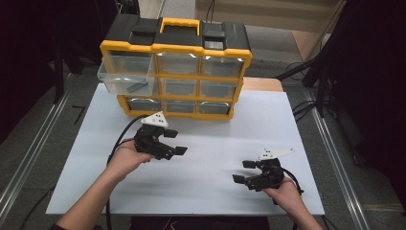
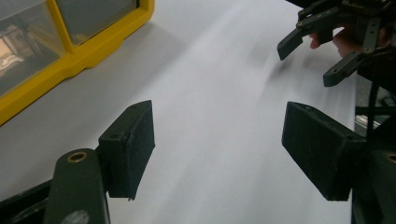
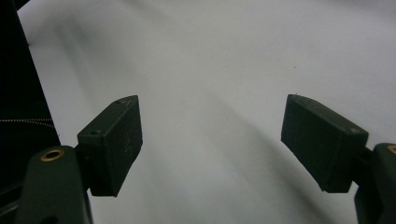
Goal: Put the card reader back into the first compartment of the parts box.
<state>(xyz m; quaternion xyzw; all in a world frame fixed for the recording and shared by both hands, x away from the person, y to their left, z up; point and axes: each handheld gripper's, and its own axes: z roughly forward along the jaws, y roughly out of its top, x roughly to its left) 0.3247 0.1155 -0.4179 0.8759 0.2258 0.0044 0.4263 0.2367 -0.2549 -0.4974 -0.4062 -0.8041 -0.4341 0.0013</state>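
Between steps: both tools idle, pulled-out drawer waiting.
Left gripper [image 1: 173, 142] at frame centre-left and right gripper [image 1: 245, 171] lower right, jaws spread, gripping nothing; clear drawer [image 1: 125, 79] upper left, jutting from yellow organizer [image 1: 176, 48]; likely next: reaching up-left to it.

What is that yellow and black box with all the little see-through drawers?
The organizer box looks like plastic: a yellow frame, a black top with a yellow handle, and nine clear drawers in three rows. It stands upright at the far edge of the white table. Its top-left drawer is pulled out, with something dark inside.
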